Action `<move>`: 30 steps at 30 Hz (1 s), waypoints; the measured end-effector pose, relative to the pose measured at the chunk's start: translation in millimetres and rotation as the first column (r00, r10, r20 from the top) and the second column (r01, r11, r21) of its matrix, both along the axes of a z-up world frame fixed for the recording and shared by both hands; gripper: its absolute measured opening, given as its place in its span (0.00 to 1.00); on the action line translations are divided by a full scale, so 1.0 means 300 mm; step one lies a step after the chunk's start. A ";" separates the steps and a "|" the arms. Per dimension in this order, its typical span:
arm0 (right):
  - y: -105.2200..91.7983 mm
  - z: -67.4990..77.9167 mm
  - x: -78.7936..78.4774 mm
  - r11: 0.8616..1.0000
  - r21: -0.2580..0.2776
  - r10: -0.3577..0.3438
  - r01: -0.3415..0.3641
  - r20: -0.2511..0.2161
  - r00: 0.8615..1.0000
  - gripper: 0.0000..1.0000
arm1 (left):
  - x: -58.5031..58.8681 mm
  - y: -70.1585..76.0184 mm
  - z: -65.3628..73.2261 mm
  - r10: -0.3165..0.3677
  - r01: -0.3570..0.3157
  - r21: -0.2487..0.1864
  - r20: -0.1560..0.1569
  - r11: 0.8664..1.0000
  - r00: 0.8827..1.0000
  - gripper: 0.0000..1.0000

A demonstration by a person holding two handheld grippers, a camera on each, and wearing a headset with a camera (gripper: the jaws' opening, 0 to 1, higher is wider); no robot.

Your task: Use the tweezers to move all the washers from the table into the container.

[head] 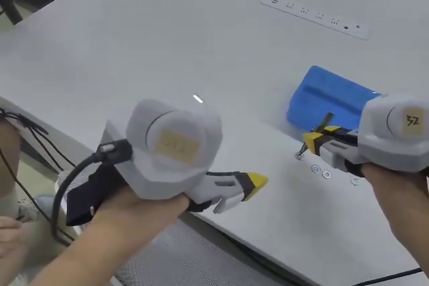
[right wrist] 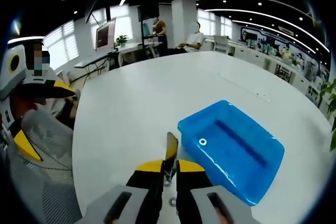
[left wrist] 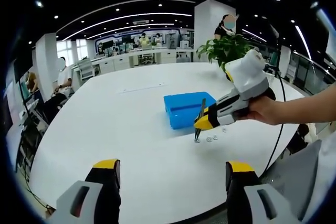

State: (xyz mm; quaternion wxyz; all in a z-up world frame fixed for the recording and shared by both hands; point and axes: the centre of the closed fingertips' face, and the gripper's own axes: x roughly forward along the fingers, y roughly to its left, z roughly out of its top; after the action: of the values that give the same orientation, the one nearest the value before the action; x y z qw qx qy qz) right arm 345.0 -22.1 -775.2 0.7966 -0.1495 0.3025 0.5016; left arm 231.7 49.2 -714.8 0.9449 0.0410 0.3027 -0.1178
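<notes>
Mid-pickup: clamps the single tweezers in the right hand-held gripper, tips down among what look like four washers on the worktop just below. Shows one washer already in the lone blue container just ahead. Leaves the left hand-held gripper open, empty, well apart. Next probably calls for a firm pinch and a short lift forward.

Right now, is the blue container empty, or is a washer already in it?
Not empty: in the right gripper view one washer lies on the floor of the blue container. Other washers lie on the table.
</notes>
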 end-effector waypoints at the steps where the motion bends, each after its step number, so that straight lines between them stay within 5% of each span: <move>1: 0.000 0.000 -0.002 1.000 -0.001 0.002 -0.002 -0.004 1.000 0.04 | 0.000 0.000 0.000 0.000 0.000 0.000 0.000 1.000 1.000 0.84; 7: -0.008 0.006 -0.010 1.000 0.000 -0.001 0.001 -0.009 1.000 0.04 | 0.000 -0.003 0.002 -0.002 0.002 -0.007 0.002 1.000 1.000 0.84; 14: -0.013 0.104 -0.002 0.997 0.077 -0.019 0.020 -0.013 1.000 0.04 | -0.004 0.003 0.002 0.006 -0.006 -0.010 0.004 1.000 1.000 0.84; 23: -0.018 0.193 0.071 0.983 0.167 -0.074 0.074 -0.009 0.997 0.04 | 0.004 -0.026 0.021 -0.010 0.011 -0.056 0.027 0.998 1.000 0.94; 30: -0.016 0.224 0.146 0.969 0.211 -0.130 0.127 0.003 0.991 0.04 | 0.005 -0.024 0.013 -0.006 0.007 -0.048 0.023 0.999 1.000 0.97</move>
State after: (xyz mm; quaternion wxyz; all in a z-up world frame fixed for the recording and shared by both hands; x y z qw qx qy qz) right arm 388.9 -26.8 -708.1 0.8413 -0.0489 0.2500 0.4768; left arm 233.4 42.1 -710.9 0.9487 0.0205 0.2886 -0.1276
